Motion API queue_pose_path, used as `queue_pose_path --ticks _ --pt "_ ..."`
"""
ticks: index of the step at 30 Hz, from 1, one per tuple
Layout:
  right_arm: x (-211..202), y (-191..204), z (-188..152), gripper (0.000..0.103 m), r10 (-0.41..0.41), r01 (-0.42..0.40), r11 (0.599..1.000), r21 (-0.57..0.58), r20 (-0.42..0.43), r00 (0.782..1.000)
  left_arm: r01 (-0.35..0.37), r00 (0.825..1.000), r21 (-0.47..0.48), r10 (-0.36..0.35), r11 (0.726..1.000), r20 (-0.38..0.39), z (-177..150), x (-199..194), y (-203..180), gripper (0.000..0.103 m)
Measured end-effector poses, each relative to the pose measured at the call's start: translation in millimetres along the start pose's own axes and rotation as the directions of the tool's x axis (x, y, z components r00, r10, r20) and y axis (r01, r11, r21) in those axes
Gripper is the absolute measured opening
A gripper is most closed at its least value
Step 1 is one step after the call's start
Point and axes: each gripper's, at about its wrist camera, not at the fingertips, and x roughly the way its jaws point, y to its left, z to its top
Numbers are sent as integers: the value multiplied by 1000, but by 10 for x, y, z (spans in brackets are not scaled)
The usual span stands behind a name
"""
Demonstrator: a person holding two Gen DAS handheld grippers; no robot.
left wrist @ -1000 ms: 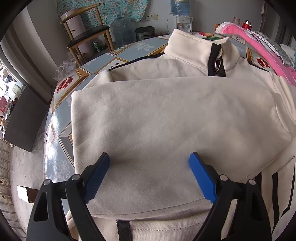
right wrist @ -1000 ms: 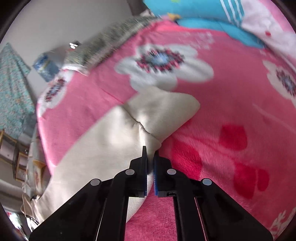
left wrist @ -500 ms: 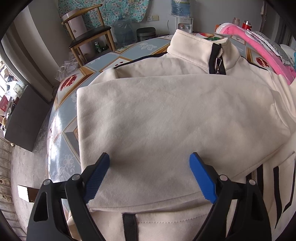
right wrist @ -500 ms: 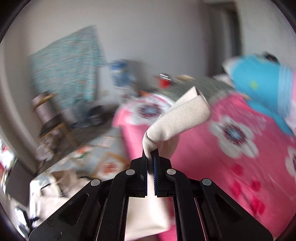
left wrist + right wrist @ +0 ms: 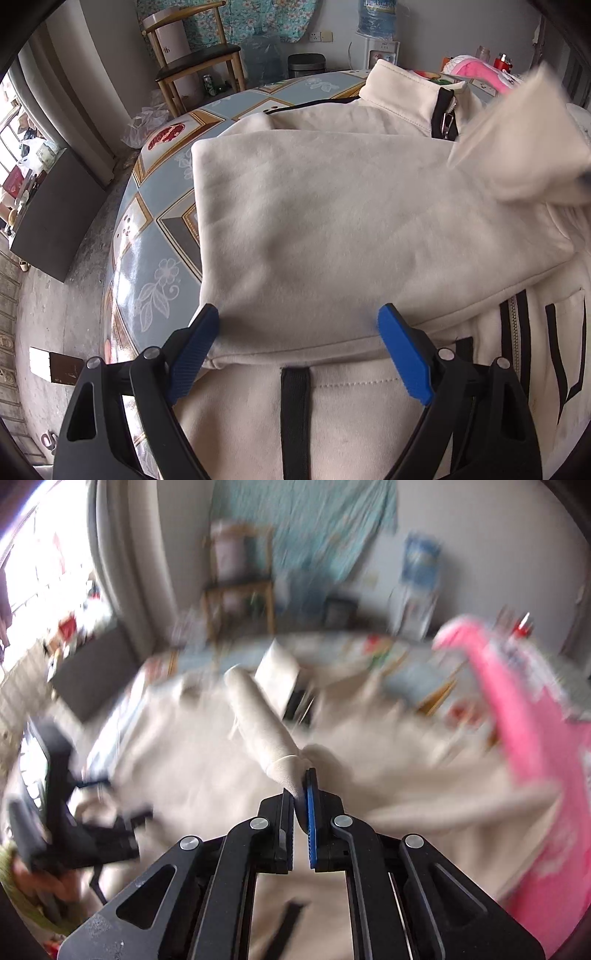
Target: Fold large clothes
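A cream zip jacket (image 5: 351, 229) with black stripes lies on the patterned table (image 5: 155, 206), its left sleeve folded across the body. My left gripper (image 5: 297, 328) is open and empty, its blue pads hovering over the folded sleeve near the hem. My right gripper (image 5: 300, 794) is shut on the cuff of the right sleeve (image 5: 258, 723) and holds it in the air above the jacket body (image 5: 207, 775). That sleeve shows blurred at the upper right of the left wrist view (image 5: 524, 147). The left gripper shows blurred at the left of the right wrist view (image 5: 55, 812).
A pink flowered blanket (image 5: 535, 738) lies on the right side of the table. A wooden chair (image 5: 192, 62), a bin (image 5: 306, 64) and a water dispenser (image 5: 380, 33) stand beyond the table. A dark cabinet (image 5: 48, 214) stands at left.
My right gripper lifted the sleeve cuff off the pink blanket and swung it left, over the jacket. The left gripper pulled back slightly toward the hem and stayed open.
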Motion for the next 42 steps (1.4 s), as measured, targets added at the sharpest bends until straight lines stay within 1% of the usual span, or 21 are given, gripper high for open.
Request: queue_pose_path --ticks 1,3,9,11,13,14,15,17,20,21,23,26,29,31,33,34,35,36,39,40,42 --pt "105 38 -104 7 16 -16 1000 9 -35 999 2 1000 4 -2 1000 3 -13 -12 7 86" --pt "183 64 -245 8 42 -40 999 29 -64 997 5 1000 13 -5 1000 10 -41 -36 23 86" --pt "97 82 -464 11 173 -161 980 113 -106 979 2 1000 13 -3 1000 13 -48 -42 29 86" --pt "43 225 -512 12 170 -157 981 111 -112 979 -2 1000 12 2 1000 13 -53 -42 24 86" --pt "48 301 -577 15 138 -130 989 66 -124 983 -6 1000 8 6 1000 13 -60 -45 11 86" --pt "52 356 -605 21 112 -110 994 26 -129 985 -9 1000 6 8 1000 13 -57 -44 8 86" --pt "45 440 -645 40 80 -85 996 -28 -132 988 -12 1000 5 12 1000 12 -56 -46 4 86" --pt "-13 618 -733 66 31 -46 989 -139 -107 994 -17 1000 5 17 1000 11 -61 -49 -1 86" --pt "-60 895 -858 66 -87 72 947 -312 -33 996 -25 1000 5 24 1000 9 -65 -53 -9 86" --pt "-69 919 -873 66 -79 65 946 -317 -32 996 -26 1000 5 26 1000 9 -66 -57 -12 86" --pt "-130 870 -871 66 -15 3 962 -274 -43 999 -25 1000 2 25 1000 14 -65 -85 -13 86" --pt "-325 658 -891 66 105 -107 979 -173 -19 994 5 999 -9 -5 1000 48 -66 -199 -5 86" --pt "-480 364 -985 66 204 -204 978 -45 -4 979 60 993 -7 -59 998 100 -53 -375 -24 86" --pt "-536 198 -1078 61 242 -242 969 41 -5 970 128 985 -8 -126 992 120 -44 -478 -54 86" --pt "-551 55 -1161 49 291 -289 950 119 -5 957 209 971 -14 -205 978 119 -33 -538 -100 86" --pt "-556 -17 -1205 45 315 -311 937 160 1 949 255 961 -15 -251 967 114 -26 -556 -134 86" --pt "-546 -81 -1243 38 332 -326 924 201 4 943 296 950 -12 -294 955 104 -17 -566 -181 86" --pt "-521 -134 -1275 35 344 -335 912 238 4 939 327 941 -9 -324 945 94 -5 -563 -235 86" --pt "-429 -244 -1354 30 340 -322 890 321 0 940 422 907 -42 -420 906 38 17 -455 -379 85" --pt "-400 -261 -1375 29 332 -310 889 338 -7 943 436 900 -60 -435 898 19 18 -402 -414 82" --pt "-364 -267 -1406 29 317 -293 889 351 -11 948 449 892 -87 -452 889 -21 43 -261 -484 71"
